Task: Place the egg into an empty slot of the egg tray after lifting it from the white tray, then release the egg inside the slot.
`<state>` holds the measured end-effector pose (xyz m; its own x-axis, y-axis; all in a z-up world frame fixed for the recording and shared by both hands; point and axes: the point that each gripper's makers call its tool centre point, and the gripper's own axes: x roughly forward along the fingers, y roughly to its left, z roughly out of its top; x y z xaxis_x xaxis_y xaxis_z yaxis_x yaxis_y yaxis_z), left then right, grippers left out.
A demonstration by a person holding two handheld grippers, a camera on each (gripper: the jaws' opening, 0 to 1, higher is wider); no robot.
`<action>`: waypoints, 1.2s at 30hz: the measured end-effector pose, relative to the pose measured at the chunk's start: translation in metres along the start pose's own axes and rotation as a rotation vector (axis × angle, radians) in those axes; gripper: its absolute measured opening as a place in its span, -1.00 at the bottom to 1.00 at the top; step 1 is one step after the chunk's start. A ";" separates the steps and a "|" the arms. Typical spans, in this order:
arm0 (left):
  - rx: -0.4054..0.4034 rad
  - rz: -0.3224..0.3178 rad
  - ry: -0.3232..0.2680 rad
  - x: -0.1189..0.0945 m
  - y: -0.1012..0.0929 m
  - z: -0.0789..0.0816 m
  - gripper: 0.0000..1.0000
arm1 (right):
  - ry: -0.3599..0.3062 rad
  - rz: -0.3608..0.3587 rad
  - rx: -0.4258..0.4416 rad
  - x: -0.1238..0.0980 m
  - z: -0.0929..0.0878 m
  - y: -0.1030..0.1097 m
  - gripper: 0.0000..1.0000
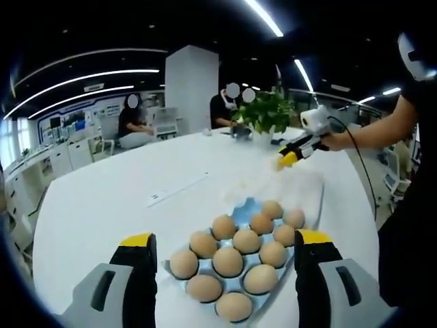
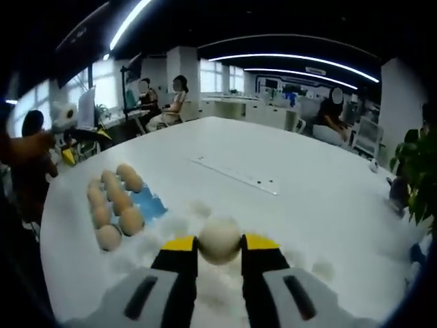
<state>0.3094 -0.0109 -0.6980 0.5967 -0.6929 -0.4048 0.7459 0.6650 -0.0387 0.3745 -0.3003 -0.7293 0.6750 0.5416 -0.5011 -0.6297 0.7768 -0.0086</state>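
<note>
- As the egg (image 2: 219,239) sits pinched between the right gripper (image 2: 219,243) tips, the move ahead turns on one thing: the egg tray (image 2: 149,203) lies off to that gripper's left and a bit farther out on the counter (image 2: 287,157).
- L gripper view, left to right: left gripper (image 1: 225,240) held wide open, nothing between its jaws, hovering just over the near end of the blue egg tray (image 1: 247,206), which carries brown eggs (image 1: 228,261) in rows.
- Tray's long axis runs from near the L gripper away toward upper right; bare blue slots show at its far end.
- Farther right in same view: the right gripper (image 1: 289,158) comes in with a person's hand (image 1: 332,141), over the white tray (image 1: 287,179), well apart from the egg tray's filled end. A potted plant (image 1: 263,113) stands behind.
- R gripper view: egg is pale, off-white, lifted clear, white tray (image 2: 225,287) below it looks blurred.
- Judgement: L gripper is nearer the tray, but R one carries the egg; empty blue slots (image 2: 151,205) face the R side, so a short swing left should do.
- R view shows the grip on the egg; L view shows slot count better, though too small to count free ones.
</note>
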 end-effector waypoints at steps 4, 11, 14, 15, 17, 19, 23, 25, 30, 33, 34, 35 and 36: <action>0.000 0.002 0.000 -0.002 0.002 -0.001 0.66 | -0.016 0.047 -0.022 0.012 0.010 0.021 -0.53; -0.001 0.001 -0.004 -0.007 0.005 -0.002 0.66 | -0.042 0.119 -0.042 0.034 0.026 0.056 -0.53; -0.002 0.001 -0.005 -0.010 0.007 -0.004 0.66 | -0.047 0.153 -0.049 0.045 0.032 0.072 -0.53; -0.002 0.001 -0.005 -0.010 0.007 -0.004 0.66 | -0.048 0.158 -0.055 0.048 0.033 0.072 -0.53; -0.003 0.003 -0.004 -0.012 0.010 -0.005 0.66 | -0.054 0.180 -0.053 0.055 0.037 0.081 -0.53; -0.005 0.003 -0.005 -0.013 0.011 -0.006 0.66 | -0.058 0.189 -0.064 0.060 0.040 0.088 -0.53; -0.011 0.000 -0.002 -0.014 0.013 -0.008 0.68 | -0.048 0.236 -0.084 0.075 0.044 0.108 -0.53; -0.013 0.000 0.000 -0.015 0.014 -0.009 0.69 | -0.045 0.251 -0.102 0.080 0.045 0.117 -0.53; -0.015 0.000 -0.006 -0.018 0.018 -0.009 0.72 | -0.013 0.287 -0.145 0.096 0.042 0.135 -0.53; -0.020 0.000 -0.007 -0.019 0.020 -0.010 0.73 | 0.011 0.299 -0.154 0.103 0.037 0.139 -0.53; -0.022 0.001 -0.008 -0.019 0.020 -0.010 0.74 | 0.013 0.299 -0.156 0.104 0.036 0.139 -0.53; -0.020 0.000 -0.008 -0.019 0.020 -0.010 0.74 | 0.024 0.297 -0.169 0.106 0.034 0.139 -0.53; -0.019 0.000 -0.007 -0.019 0.020 -0.011 0.74 | 0.036 0.299 -0.175 0.108 0.032 0.139 -0.53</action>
<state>0.3100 0.0190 -0.7007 0.5991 -0.6946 -0.3983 0.7399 0.6704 -0.0561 0.3716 -0.1236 -0.7571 0.4386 0.7230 -0.5338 -0.8561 0.5168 -0.0034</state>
